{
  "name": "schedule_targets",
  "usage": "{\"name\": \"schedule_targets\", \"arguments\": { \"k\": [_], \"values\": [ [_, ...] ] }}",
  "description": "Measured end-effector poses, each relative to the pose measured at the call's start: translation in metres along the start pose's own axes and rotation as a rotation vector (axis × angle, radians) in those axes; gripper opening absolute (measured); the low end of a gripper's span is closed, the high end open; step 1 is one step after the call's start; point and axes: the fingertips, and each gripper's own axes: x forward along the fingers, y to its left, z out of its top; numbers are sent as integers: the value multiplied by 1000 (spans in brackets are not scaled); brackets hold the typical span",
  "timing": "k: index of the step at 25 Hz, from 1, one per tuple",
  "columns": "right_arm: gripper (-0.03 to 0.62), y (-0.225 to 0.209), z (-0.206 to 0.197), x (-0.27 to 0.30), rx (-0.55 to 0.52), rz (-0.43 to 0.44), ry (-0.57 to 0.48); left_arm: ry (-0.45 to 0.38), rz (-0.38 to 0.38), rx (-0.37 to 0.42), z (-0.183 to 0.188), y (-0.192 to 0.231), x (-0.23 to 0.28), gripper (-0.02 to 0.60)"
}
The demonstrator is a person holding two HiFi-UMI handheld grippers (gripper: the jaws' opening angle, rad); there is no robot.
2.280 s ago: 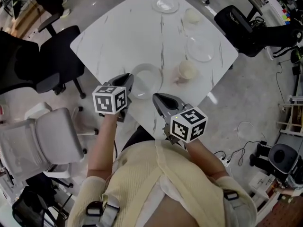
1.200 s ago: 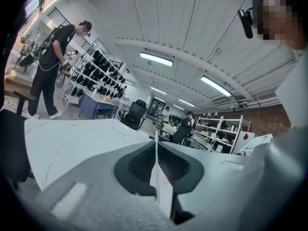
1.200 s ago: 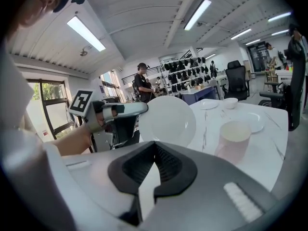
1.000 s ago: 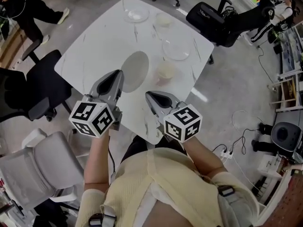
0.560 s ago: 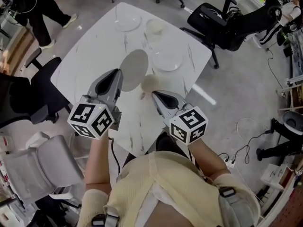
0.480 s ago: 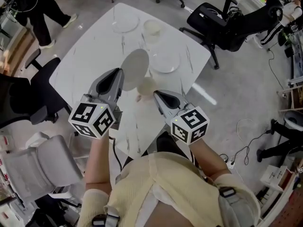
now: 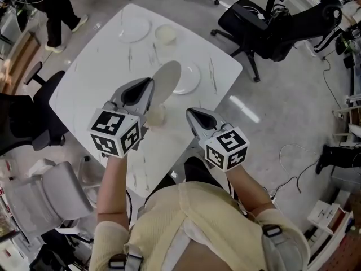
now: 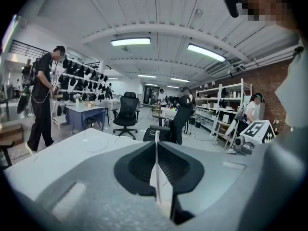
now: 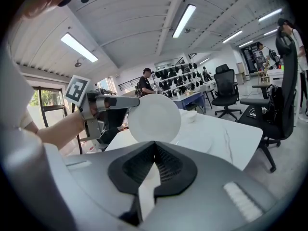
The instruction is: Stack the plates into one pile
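From the head view, the left gripper (image 7: 145,88) is clenched on the rim of a white plate (image 7: 164,79). The plate stands up on its edge in the air above the tabletop (image 7: 96,78). Just behind it, on the right, a second plate (image 7: 192,79) lies flat. A third plate (image 7: 132,30) sits at the far left, well apart, with a bowl (image 7: 166,34) beside it. The right gripper (image 7: 194,117) hangs by the tabletop's near edge.

In the left gripper view, the left gripper (image 8: 155,146) has the plate (image 8: 156,179) pinched between its jaws — you see only the thin white edge.

In the right gripper view, the right gripper (image 9: 154,146) is clenched on nothing. Past it, the plate (image 9: 154,118) shows round and tilted in the left gripper (image 9: 113,101).

To do this step well, I think the plate should be turned flat first and brought right over the second plate. Then it should go down gently until it rests — only then let go. A grip on a thin rim could slip if rushed.
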Motion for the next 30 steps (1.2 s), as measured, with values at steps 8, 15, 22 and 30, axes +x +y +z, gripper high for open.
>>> {"name": "schedule_targets", "arguments": {
  "k": [8,15,22,30],
  "values": [
    [3,-43,-5,-10,26,-5,19,145,-43,47,-13,-6,58,11],
    [3,-64,-12,-20,44,5,32,266,-54,113,-27,-6,91,11],
    [3,-84,-15,-29,46,7,43,329,-87,113,-35,-5,113,11],
    [3,-87,-18,-29,48,0,60,342,-76,78,-40,14,121,12]
  ]
}}
